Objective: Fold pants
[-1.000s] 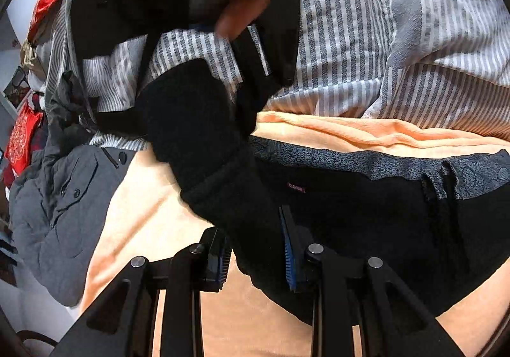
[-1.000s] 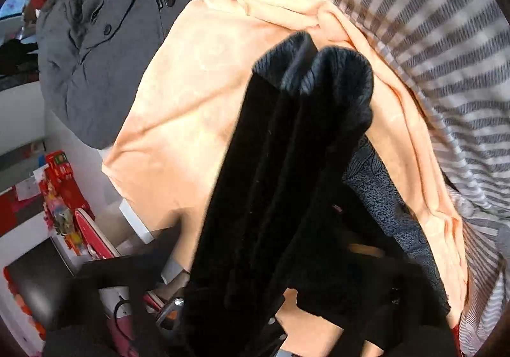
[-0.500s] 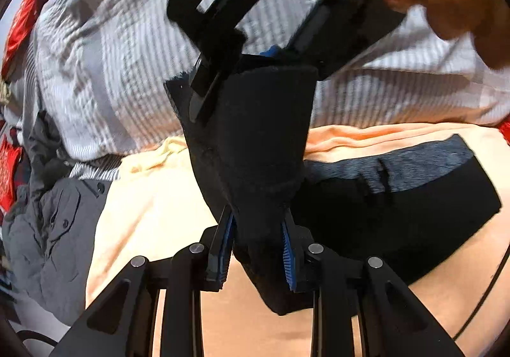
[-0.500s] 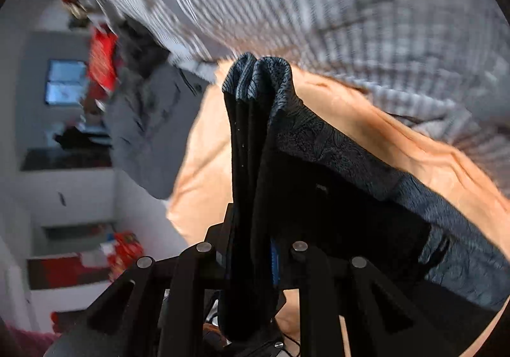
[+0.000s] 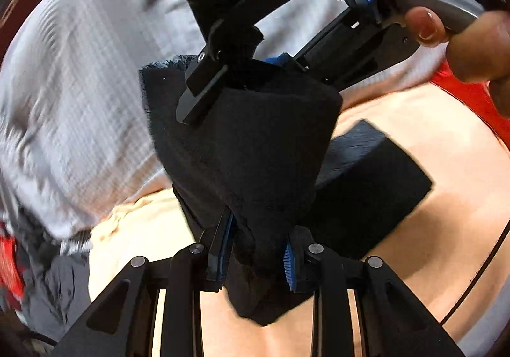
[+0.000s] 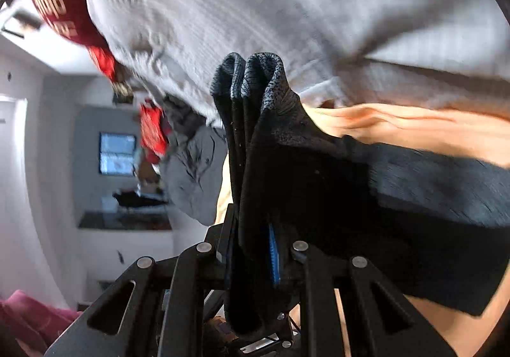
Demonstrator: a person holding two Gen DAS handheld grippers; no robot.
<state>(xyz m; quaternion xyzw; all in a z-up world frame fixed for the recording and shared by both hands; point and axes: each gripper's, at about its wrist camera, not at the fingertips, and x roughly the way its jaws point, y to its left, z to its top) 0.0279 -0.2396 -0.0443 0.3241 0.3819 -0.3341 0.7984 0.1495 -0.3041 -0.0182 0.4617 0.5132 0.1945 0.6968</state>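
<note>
Two grippers share one load: the black pants (image 5: 255,149), doubled over and lifted above the peach sheet (image 5: 430,245) that covers the bed, with the striped grey duvet (image 5: 79,85) bunched behind at ten to twelve o'clock.

Biggest risk, as I judge it: the bulk of the pants (image 6: 398,213) trails off toward three o'clock in the right wrist view and lies low over the sheet. If the two hands travel unevenly, that hanging mass may drag on the sheet and pull the fold crooked or open.

Next, the layers. The right gripper (image 6: 251,258) is clamped on a thick stack of cuffs or hems, whose rounded ends stand up at twelve o'clock. An inner layer could slide out of such a stack, since the pads press only the outer faces.

The left gripper (image 5: 256,253) is clenched on a narrow bunch of black cloth, with little fabric below its blue pads at six o'clock. A tug from the other hand might strip it free.

Smaller still: in the left wrist view the right gripper (image 5: 223,82), with the person's hand (image 5: 471,38) at two o'clock, sits very near, so tools could knock.

Smallest: a thin dark cable (image 5: 478,274) at four o'clock might snag.
</note>
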